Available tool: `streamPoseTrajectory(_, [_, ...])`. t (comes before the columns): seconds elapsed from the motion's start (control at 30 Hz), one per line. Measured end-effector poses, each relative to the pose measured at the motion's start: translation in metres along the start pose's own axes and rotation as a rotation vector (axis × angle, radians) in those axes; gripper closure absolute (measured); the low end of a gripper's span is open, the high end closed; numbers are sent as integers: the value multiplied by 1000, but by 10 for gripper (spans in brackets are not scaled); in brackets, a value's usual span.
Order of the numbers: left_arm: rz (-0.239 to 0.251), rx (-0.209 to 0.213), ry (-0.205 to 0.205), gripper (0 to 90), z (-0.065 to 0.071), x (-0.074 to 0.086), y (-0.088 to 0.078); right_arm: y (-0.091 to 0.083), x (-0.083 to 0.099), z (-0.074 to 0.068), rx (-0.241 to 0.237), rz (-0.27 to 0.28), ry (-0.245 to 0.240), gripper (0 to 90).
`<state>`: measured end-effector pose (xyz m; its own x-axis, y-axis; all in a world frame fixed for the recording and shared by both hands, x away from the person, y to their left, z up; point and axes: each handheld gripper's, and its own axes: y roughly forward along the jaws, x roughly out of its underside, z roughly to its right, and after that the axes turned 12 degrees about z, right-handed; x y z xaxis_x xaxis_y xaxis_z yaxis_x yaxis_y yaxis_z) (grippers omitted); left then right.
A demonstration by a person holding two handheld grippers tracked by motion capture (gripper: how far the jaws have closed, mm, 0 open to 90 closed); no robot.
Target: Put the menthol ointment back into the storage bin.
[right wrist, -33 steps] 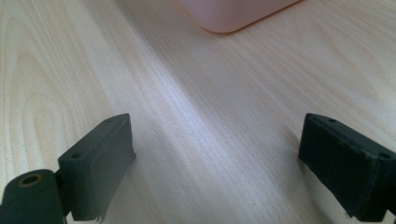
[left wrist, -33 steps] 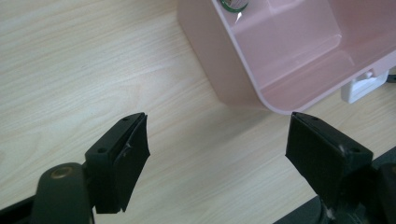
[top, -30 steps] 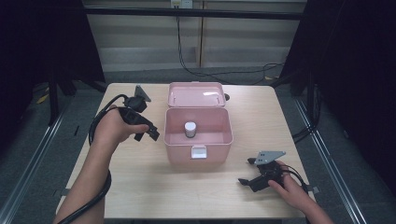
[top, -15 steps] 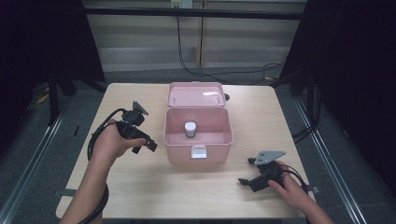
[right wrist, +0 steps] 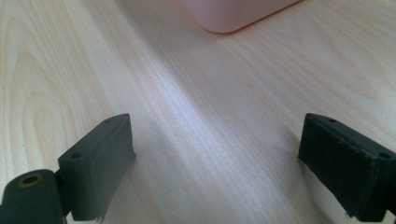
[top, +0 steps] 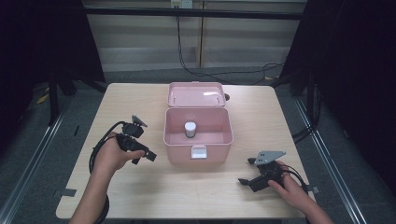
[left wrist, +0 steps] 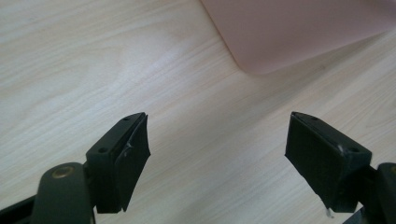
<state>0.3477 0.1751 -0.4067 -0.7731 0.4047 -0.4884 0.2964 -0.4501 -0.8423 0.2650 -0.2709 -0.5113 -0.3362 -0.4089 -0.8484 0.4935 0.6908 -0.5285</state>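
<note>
From above, my left gripper (top: 142, 154) hangs at nine o'clock of the open pink box (top: 198, 138), my right gripper (top: 254, 177) rests at four o'clock; a small grey-capped jar (top: 190, 129) stands inside. I judge closing the lid (top: 196, 94) comes next. My left gripper view shows jaws wide apart, empty, a box corner (left wrist: 299, 32) cut off at one o'clock. My right gripper view shows the same: jaws spread, only the box's edge (right wrist: 233, 14) visible at twelve.

Lab-like recording bay: black curtains (top: 359, 70) and loose cables (top: 219, 72) around table (top: 280, 112).
</note>
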Motion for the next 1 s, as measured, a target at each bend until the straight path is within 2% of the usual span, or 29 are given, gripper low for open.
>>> streamPoseTrajectory(0.2, [33, 8, 28, 211, -4, 13, 16, 0, 0, 0, 0, 0, 0, 95])
streamPoseTrajectory(0.33, [43, 18, 25, 211, -7, 21, 26, 0, 0, 0, 1, 1, 0, 95])
streamPoseTrajectory(0.5, [57, 10, 25, 211, -9, 31, 38, 0, 0, 0, 1, 0, 2, 95])
streamPoseTrajectory(0.57, [68, 7, 51, 212, -8, 34, 42, 0, 0, 0, 0, 0, 0, 95])
streamPoseTrajectory(0.73, [83, 4, 61, 212, -10, 43, 50, 0, 0, 0, 1, 1, 1, 95])
streamPoseTrajectory(0.77, [76, 3, 76, 212, -11, 43, 50, 0, 0, 0, 0, 0, 0, 95])
streamPoseTrajectory(0.83, [100, -7, 77, 212, -12, 46, 51, 0, 0, 0, 0, 0, 0, 95])
streamPoseTrajectory(0.9, [101, -9, 91, 212, -12, 48, 52, 0, 0, 0, 0, 0, 0, 95])
streamPoseTrajectory(1.0, [134, -16, 121, 204, -13, 52, 53, 0, 0, 0, 0, 0, 0, 95])
